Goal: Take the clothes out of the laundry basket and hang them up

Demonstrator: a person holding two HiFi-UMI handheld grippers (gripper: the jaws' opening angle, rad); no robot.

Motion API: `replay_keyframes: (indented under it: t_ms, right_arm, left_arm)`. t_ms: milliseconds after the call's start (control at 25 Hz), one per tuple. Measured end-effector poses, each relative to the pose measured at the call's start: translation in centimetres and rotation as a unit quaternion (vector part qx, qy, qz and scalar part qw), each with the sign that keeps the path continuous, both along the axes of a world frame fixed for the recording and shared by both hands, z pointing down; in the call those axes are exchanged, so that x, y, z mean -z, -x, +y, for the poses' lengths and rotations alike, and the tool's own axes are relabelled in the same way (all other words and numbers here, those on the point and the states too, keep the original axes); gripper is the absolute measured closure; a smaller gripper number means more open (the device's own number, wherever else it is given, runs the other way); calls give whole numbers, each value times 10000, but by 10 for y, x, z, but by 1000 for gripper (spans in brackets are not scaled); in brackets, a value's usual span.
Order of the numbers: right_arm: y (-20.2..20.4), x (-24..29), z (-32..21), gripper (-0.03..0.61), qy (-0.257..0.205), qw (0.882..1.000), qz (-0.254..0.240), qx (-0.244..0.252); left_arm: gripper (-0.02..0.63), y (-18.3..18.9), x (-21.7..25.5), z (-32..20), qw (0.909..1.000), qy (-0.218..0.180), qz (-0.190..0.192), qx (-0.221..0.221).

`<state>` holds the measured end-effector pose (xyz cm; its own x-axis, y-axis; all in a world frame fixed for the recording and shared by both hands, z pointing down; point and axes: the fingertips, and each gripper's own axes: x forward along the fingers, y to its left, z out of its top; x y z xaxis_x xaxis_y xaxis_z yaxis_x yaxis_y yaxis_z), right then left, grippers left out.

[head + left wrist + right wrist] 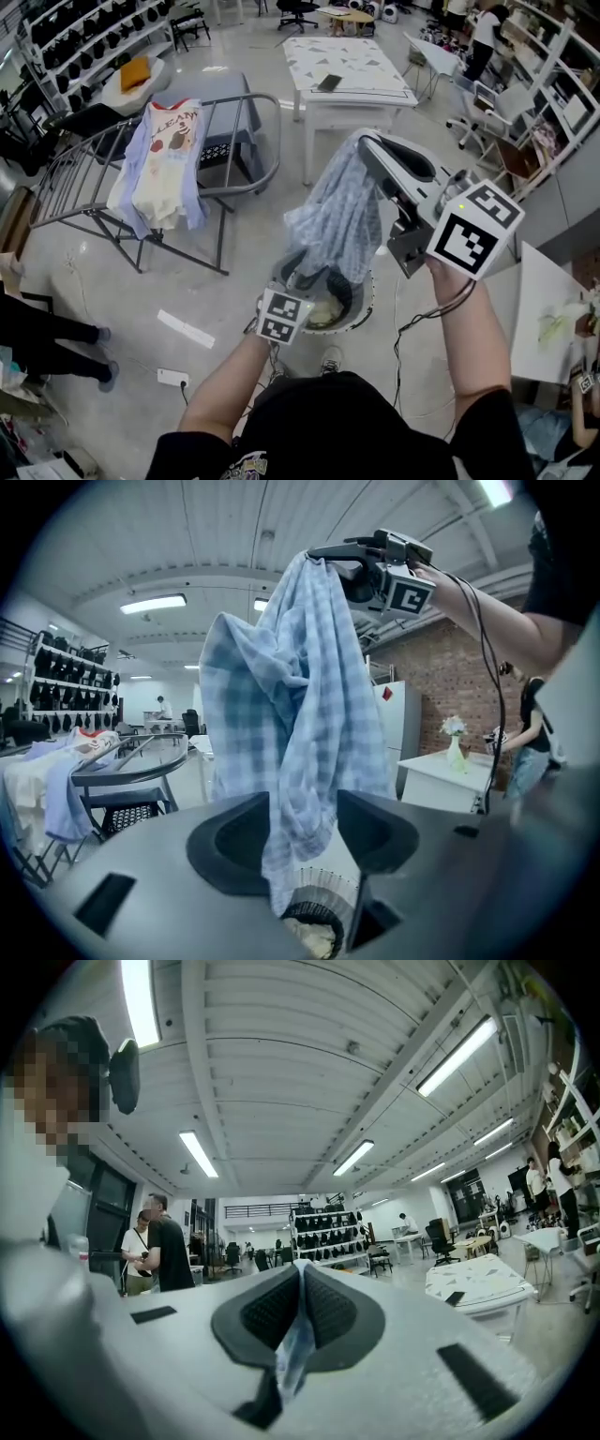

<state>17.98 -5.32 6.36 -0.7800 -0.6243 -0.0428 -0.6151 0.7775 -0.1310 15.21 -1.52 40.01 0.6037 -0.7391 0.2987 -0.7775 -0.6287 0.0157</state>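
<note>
Blue checked shirt point(337, 211) hangs lengthwise down from our right gripper point(300, 1283), which is clamped on its top edge. Its tail drops between our left gripper's point(302, 832) spread, unpinching jaws, just above the laundry basket point(364, 305).

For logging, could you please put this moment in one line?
right gripper: shut on checked shirt | left gripper: open around shirt

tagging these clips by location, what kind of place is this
Probably a lab or workshop-style open office, not a home: wall shelves lined with dark gear, white work tables on a bare concrete floor, and strip lights on an exposed ceiling.
</note>
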Motion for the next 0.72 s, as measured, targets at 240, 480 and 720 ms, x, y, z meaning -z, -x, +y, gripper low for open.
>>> replay_keyframes:
  t_ms: [240,480,720]
  right_arm:
    - [-4,-3,-4,565,31,9998,103,-151]
    - [-35,-53,-36,565,464,9961,243,-713]
    - [-52,-134,-55,565,1361,9859,147,-967]
  left_arm:
    - [600,12,22,-2,9995,-18,302,101]
    - [603,49,75,6,9932,-137,1131,254]
    - [604,86,160,5,9765,-724,1994,379]
